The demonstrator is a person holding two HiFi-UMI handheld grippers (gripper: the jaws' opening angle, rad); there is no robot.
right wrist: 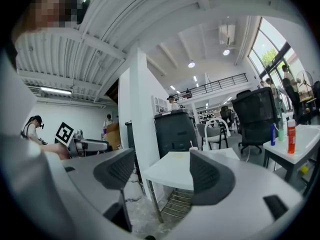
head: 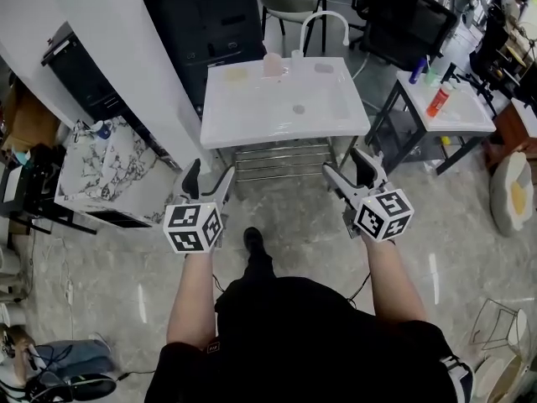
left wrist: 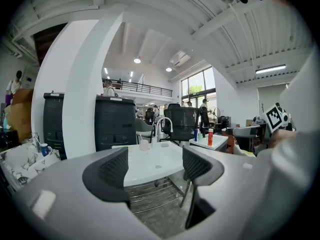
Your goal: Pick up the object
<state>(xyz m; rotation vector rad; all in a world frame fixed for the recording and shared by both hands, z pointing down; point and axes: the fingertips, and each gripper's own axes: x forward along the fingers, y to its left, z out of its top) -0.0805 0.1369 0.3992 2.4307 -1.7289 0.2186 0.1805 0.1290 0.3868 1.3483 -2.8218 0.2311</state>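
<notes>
Left gripper [head: 208,180] and right gripper [head: 350,171] both read wide open with nothing between the jaws, held over the floor just short of the white table [head: 252,116]. On the table, well apart from both grippers: translucent cup [head: 273,65], yellowish piece [head: 236,74] and grey piece [head: 324,68] along the far edge, small round piece [head: 299,108] mid-top. I cannot tell which one is the object to pick.

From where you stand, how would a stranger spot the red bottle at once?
Start at the big white basin table with the curved tap straight ahead, then look to the smaller white table on its right. Of the bottles there, the red bottle stands nearest you, the only red one beside a blue bottle and a pale green bottle.
</notes>
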